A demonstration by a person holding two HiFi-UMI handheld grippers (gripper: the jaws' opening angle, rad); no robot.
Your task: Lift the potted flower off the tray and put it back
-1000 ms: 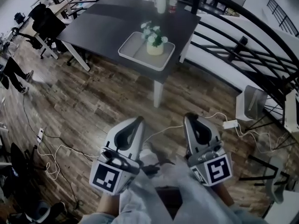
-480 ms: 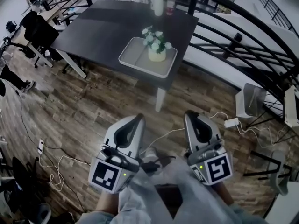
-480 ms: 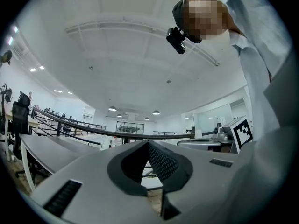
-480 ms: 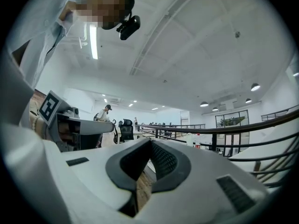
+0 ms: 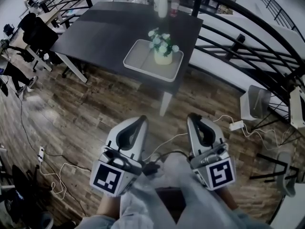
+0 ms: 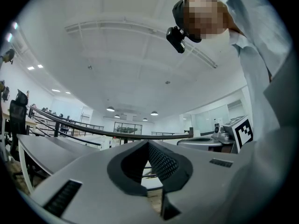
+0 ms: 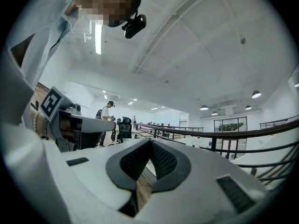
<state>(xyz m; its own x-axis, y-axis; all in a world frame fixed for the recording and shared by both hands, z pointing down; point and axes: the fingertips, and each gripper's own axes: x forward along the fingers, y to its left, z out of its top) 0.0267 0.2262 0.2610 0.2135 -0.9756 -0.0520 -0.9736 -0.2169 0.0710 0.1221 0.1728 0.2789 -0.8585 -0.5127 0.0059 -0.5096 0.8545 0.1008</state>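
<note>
A potted flower [image 5: 163, 47], white blooms in a pale yellow pot, stands on a light grey tray [image 5: 138, 57] at the near corner of a dark table [image 5: 114, 25]. Both grippers are held close to the person's body, well short of the table, pointing towards it. My left gripper [image 5: 138, 121] is shut and holds nothing. So is my right gripper [image 5: 194, 119]. In the left gripper view the left gripper's jaws [image 6: 148, 144] meet at the tip, and in the right gripper view the right gripper's jaws [image 7: 150, 142] meet the same way. Neither gripper view shows the flower.
Two bottles [image 5: 161, 4] stand at the table's far edge. A black railing [image 5: 248, 37] curves past the table's right side. Cables [image 5: 50, 163] and a white adapter [image 5: 235, 126] lie on the wood floor. Office chairs [image 5: 35, 30] and a person [image 5: 12, 75] are at the left.
Both grippers have kept their place in the head view, still shut, while the table, tray and flower have shifted slightly nearer and to the right as the person walks toward them.
</note>
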